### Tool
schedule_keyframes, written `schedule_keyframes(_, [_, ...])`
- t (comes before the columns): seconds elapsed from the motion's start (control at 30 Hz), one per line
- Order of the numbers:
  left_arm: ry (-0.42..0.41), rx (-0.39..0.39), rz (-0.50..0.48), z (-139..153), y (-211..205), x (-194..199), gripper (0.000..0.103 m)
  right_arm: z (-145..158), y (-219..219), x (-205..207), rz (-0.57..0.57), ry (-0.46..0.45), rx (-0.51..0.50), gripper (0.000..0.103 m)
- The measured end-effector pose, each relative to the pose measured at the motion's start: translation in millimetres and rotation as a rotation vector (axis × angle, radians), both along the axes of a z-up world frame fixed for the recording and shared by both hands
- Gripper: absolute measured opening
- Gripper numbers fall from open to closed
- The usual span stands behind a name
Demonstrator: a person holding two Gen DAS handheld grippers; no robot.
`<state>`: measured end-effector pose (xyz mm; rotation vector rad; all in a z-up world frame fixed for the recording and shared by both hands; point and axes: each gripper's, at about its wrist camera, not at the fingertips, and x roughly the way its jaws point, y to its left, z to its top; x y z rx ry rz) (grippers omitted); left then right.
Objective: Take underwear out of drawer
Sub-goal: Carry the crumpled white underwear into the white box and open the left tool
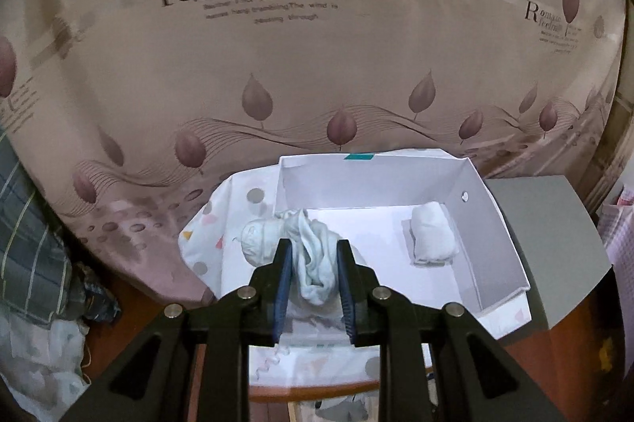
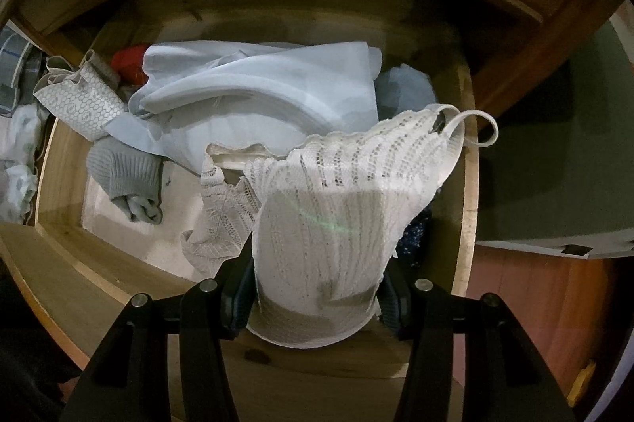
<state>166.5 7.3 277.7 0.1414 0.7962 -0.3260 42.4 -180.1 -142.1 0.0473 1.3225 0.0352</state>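
The left tool is clenched on a pale, bunched piece of underwear, held above the white paper box just ahead. The right tool grips a white lace garment over the wooden drawer. Both look light, limp and stretchy; open lace may snag, so pinching a thick fold seems safest.

Close wrist views: box, drawer

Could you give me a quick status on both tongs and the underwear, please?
Left tongs shut on pale underwear, above white box. Right tongs gripping white lace garment over wooden drawer. Nothing blocking.
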Motion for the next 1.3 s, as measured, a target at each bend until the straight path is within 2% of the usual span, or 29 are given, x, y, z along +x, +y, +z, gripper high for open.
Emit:
schedule_keyframes(0.1, [0.023, 0.015, -0.008, -12, -10, 14, 0.022, 0, 2, 1, 0.005, 0.001, -0.002, 0.049])
schedule_keyframes(0.3, [0.095, 0.066, -0.010, -55, -24, 29, 0.022, -2, 3, 3, 0.004, 0.006, 0.000, 0.049])
schedule_keyframes(0.5, [0.128, 0.084, -0.001, -76, -27, 33, 0.022, -3, 5, 3, 0.002, 0.008, 0.001, 0.050])
schedule_keyframes(0.83, [0.159, 0.087, 0.027, -87, -23, 30, 0.023, -5, 5, 2, 0.001, 0.008, 0.003, 0.051])
schedule_keyframes(1.13, [0.174, 0.075, 0.060, -84, -16, 29, 0.026, -5, 6, 3, 0.000, 0.009, 0.004, 0.051])
schedule_keyframes(1.3, [0.137, 0.120, 0.071, -76, -21, 22, 0.037, -6, 6, 3, -0.001, 0.009, 0.004, 0.051])
